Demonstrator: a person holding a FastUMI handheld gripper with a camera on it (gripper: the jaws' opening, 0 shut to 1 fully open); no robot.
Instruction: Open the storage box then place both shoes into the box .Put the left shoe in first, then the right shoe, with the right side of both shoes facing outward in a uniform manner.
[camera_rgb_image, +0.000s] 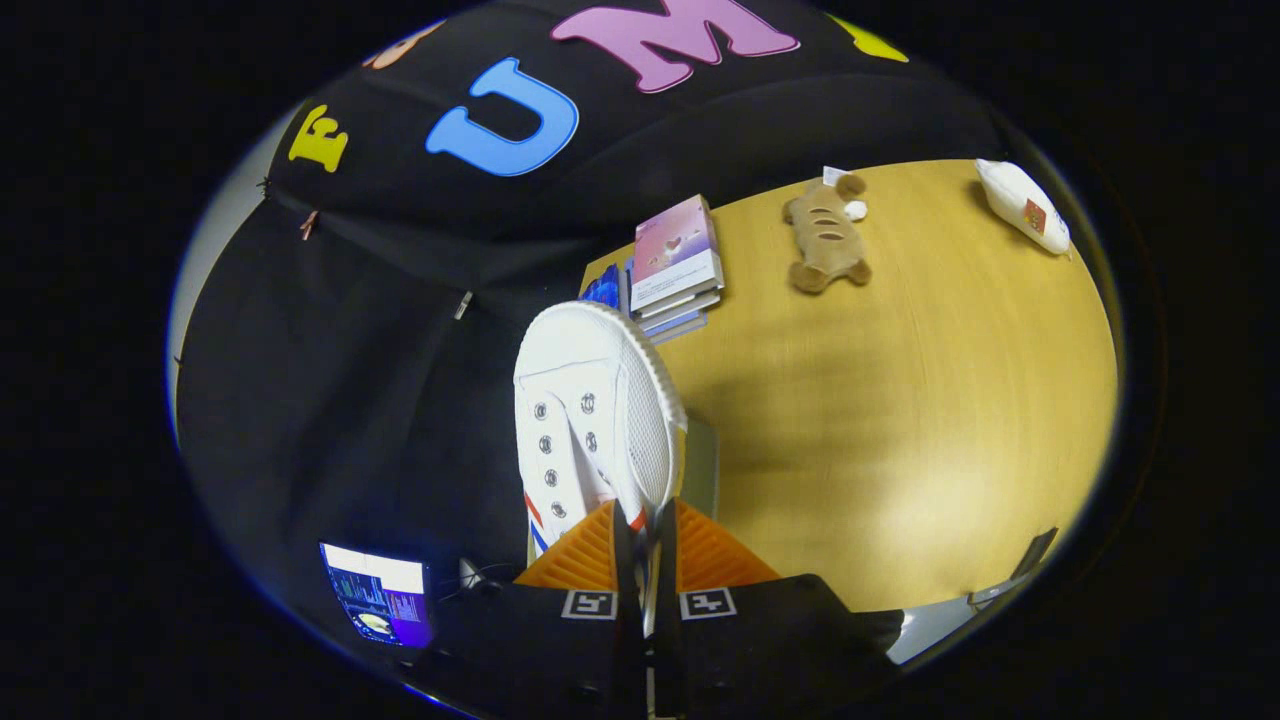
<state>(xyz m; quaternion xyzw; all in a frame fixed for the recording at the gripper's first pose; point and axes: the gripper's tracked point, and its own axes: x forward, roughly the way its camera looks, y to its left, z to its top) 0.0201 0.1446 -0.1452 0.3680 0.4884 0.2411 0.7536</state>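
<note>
Shoe (595, 420), white mesh canvas, pinched in tool (645, 545) fingers.

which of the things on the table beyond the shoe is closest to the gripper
The stack of books, just past the toe of the white shoe that the gripper is shut on; the plush toy and white packet lie farther off.

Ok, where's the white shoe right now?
In the gripper view, the white shoe is pinched between the fingers of the gripper, toe pointing ahead toward the stack of books, lifted above the wooden table.

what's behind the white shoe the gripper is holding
Beyond the white shoe, pinched in the gripper, a stack of books lies on the table. The shoe covers the stack's near corner.
</note>
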